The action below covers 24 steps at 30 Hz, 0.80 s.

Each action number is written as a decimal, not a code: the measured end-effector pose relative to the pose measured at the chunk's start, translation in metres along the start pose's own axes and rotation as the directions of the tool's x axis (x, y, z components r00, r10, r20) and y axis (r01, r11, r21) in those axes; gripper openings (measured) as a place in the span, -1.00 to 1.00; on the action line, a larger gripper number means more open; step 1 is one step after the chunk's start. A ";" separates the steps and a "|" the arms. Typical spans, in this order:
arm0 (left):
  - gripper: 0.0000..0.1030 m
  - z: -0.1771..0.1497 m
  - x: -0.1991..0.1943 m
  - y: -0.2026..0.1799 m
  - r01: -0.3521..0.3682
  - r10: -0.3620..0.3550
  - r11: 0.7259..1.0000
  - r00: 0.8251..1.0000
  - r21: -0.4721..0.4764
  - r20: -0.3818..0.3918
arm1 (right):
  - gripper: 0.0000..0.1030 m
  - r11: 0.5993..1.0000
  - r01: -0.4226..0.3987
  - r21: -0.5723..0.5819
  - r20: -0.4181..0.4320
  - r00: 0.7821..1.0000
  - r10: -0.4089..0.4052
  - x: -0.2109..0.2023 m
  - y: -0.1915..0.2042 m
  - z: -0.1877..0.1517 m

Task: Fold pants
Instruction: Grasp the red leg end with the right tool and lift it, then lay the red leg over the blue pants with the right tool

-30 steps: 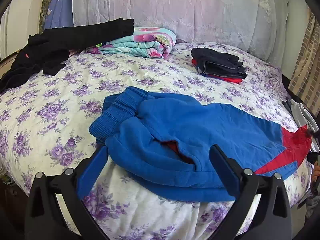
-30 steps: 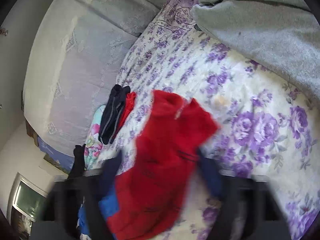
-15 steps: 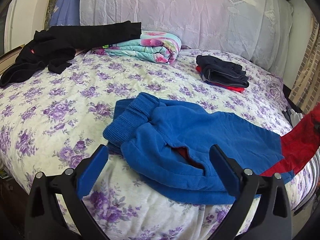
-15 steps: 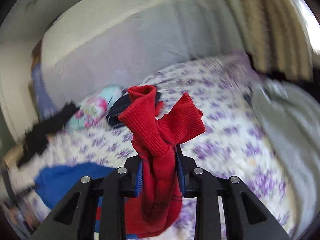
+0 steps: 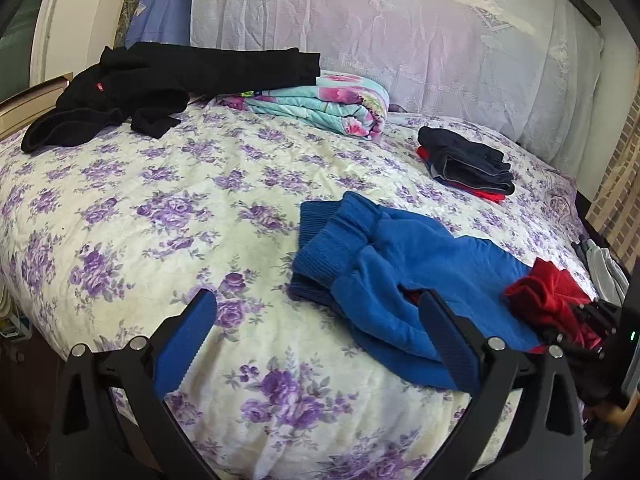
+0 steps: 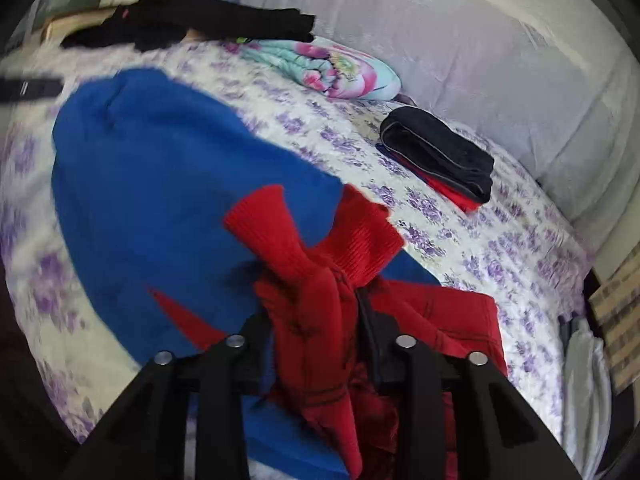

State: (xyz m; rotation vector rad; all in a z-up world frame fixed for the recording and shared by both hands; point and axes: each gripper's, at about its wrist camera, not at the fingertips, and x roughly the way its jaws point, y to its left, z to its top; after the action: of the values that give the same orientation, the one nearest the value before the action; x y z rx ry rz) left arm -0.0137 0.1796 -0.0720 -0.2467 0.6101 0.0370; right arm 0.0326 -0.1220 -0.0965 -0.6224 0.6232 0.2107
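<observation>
Blue pants (image 5: 400,272) with red leg ends (image 5: 548,292) lie on the flowered bedspread (image 5: 180,200). The ribbed waistband points left. My left gripper (image 5: 316,336) is open and empty, hovering at the near bed edge with its right finger over the pants' near edge. My right gripper (image 6: 316,320) is shut on the bunched red cuffs (image 6: 316,240) and holds them over the blue body of the pants (image 6: 160,184). It also shows at the far right of the left wrist view (image 5: 596,320).
A folded dark and red garment stack (image 5: 468,164) lies at the back right. A folded floral blanket (image 5: 332,104) and black clothes (image 5: 152,80) lie at the back left. A lace-covered headboard cushion (image 5: 400,32) runs behind. Grey clothes (image 5: 604,268) hang off the right edge.
My right gripper has closed on the red cuffs, lifted them and carried them leftward over the blue part. My left gripper has drawn back and shifted left, staying open.
</observation>
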 end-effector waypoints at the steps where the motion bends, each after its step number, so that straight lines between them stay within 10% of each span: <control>1: 0.92 -0.001 0.000 0.001 0.000 0.000 1.000 1.000 -0.004 0.000 | -0.08 1.000 0.002 -0.021 0.008 1.000 -0.002 -0.007 0.003 -0.002; 7: 0.92 -0.002 0.002 0.001 0.018 -0.018 1.000 1.000 -0.016 0.001 | 0.42 0.943 -0.312 0.119 0.135 0.946 0.296 -0.073 -0.043 -0.011; 10: 0.92 -0.003 0.002 -0.007 0.045 -0.045 0.999 0.999 -0.005 -0.002 | 0.54 0.816 -0.473 0.332 0.268 0.877 0.399 -0.085 -0.098 -0.005; 13: 0.92 -0.005 0.002 -0.017 0.055 -0.055 0.998 0.998 0.029 -0.008 | 0.54 0.731 -0.485 0.480 0.294 0.874 0.387 -0.062 -0.132 0.002; 18: 0.92 -0.007 0.005 -0.021 0.041 -0.039 0.998 0.999 0.043 -0.028 | 0.40 0.778 -0.329 0.535 0.125 0.942 0.312 -0.008 -0.123 0.016; 24: 0.92 -0.006 0.006 -0.016 0.033 -0.032 0.999 0.999 0.028 -0.029 | 0.49 0.950 -0.250 0.184 0.020 0.968 0.251 -0.017 -0.027 0.000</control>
State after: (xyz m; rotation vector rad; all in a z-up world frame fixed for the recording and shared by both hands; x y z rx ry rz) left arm -0.0105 0.1628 -0.0771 -0.2296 0.6349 -0.0065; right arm 0.0293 -0.1436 -0.0731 -0.3623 0.7163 0.3849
